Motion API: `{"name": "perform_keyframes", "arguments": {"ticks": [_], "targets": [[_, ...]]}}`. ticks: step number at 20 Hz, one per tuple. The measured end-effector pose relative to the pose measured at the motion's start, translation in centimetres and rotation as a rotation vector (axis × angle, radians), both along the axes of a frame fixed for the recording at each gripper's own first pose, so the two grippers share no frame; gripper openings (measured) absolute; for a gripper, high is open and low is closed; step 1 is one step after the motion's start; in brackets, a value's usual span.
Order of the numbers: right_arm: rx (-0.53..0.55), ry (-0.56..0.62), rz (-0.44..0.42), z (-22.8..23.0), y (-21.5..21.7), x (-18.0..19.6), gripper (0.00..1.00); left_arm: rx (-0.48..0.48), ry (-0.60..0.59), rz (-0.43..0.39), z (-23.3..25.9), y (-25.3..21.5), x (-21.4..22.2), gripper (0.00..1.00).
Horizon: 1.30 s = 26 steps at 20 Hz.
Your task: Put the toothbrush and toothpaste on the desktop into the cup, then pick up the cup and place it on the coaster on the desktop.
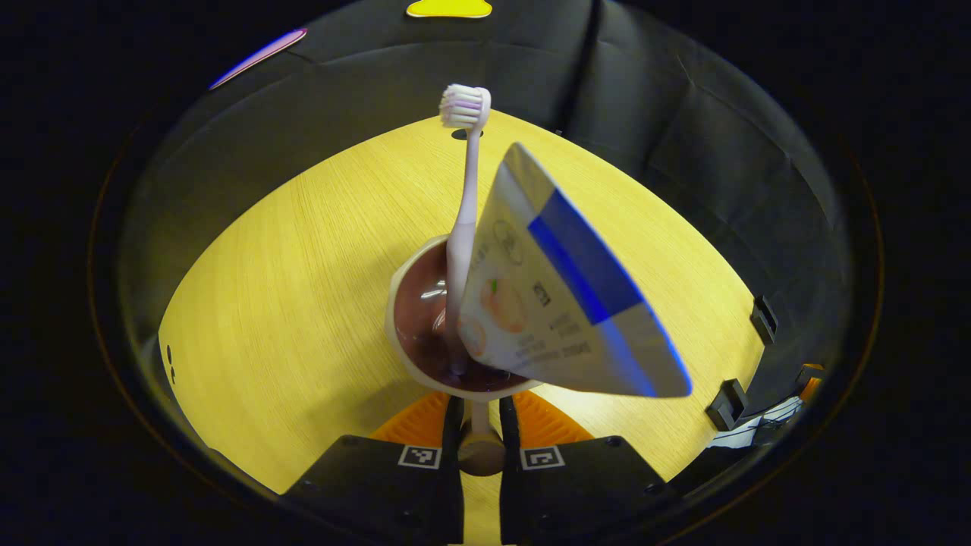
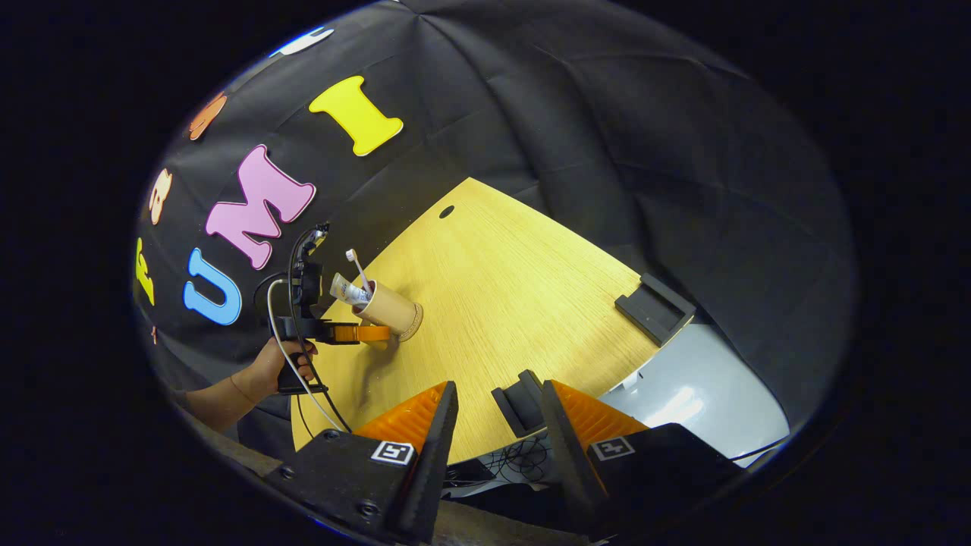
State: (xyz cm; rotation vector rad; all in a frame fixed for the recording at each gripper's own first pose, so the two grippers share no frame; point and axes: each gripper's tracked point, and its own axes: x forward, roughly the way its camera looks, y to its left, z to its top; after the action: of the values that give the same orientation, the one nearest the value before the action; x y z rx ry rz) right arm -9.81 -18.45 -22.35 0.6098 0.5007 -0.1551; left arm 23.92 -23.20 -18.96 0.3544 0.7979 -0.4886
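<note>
Left gripper [image 1: 479, 425] pinches the cup [image 1: 410, 334] rim at 6 o'clock, keeping brush [image 1: 464, 189] and paste [image 1: 561, 303] upright inside. Cup sits on the coaster [image 2: 412, 322], apparently placed. Right gripper [image 2: 493, 413] parted, empty, well clear.

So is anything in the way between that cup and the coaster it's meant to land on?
Nothing visible. The cup, held by its handle in the left gripper, already meets the round coaster at its base; bare desktop lies around them.
</note>
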Motion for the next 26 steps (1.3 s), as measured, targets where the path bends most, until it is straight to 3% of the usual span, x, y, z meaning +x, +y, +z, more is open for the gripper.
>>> {"name": "perform_keyframes", "arguments": {"ticks": [1,2,7,8,10,13,14,18,19,21,22,24,25,26], "targets": [[0.0,0.0,0.001,-0.1,0.1,0.0,0.69,0.001,0.003,0.001,0.0,0.0,0.0,0.28],[0.0,-0.001,0.002,-0.1,0.1,0.0,0.69,0.001,0.004,0.001,0.0,0.1,0.0,0.23],[0.002,-0.004,-0.001,-0.1,0.2,0.1,0.69,0.006,0.01,0.002,-0.1,0.0,0.0,0.23],[0.002,-0.005,-0.002,-0.2,0.2,0.2,0.69,0.009,0.01,0.003,-0.1,0.0,0.0,0.28],[0.002,-0.005,-0.004,-0.1,0.2,0.2,0.69,0.016,0.011,-0.001,-0.1,0.0,0.0,0.24],[0.002,-0.007,-0.005,0.1,0.2,0.2,0.69,0.014,0.017,0.003,-0.1,-0.1,-0.1,0.27],[0.001,-0.007,-0.002,0.2,0.2,0.3,0.69,0.012,0.017,0.007,-0.1,-0.1,-0.2,0.31],[-0.005,-0.012,0.0,0.5,0.1,0.5,0.69,0.016,-0.007,0.007,0.0,-0.2,-1.2,0.26],[-0.005,-0.014,0.002,0.6,0.1,0.5,0.69,0.013,-0.006,0.006,0.1,-0.3,-0.8,0.42],[-0.007,-0.016,0.007,0.7,0.2,0.6,0.69,0.009,-0.017,0.002,0.5,-0.2,-0.7,0.38],[-0.009,-0.017,0.01,0.9,0.3,0.7,0.69,0.006,-0.023,-0.001,0.8,-0.2,-0.8,0.5],[-0.013,-0.021,0.017,1.1,0.5,0.9,0.69,-0.009,-0.027,-0.01,1.4,-0.4,-1.2,0.6],[-0.014,-0.024,0.022,1.2,0.8,1.2,0.69,-0.017,-0.028,-0.012,1.7,-0.4,-1.4,0.58],[-0.015,-0.025,0.029,1.3,1.0,1.4,0.69,-0.025,-0.034,-0.014,1.9,-0.3,-1.6,0.64]]}}
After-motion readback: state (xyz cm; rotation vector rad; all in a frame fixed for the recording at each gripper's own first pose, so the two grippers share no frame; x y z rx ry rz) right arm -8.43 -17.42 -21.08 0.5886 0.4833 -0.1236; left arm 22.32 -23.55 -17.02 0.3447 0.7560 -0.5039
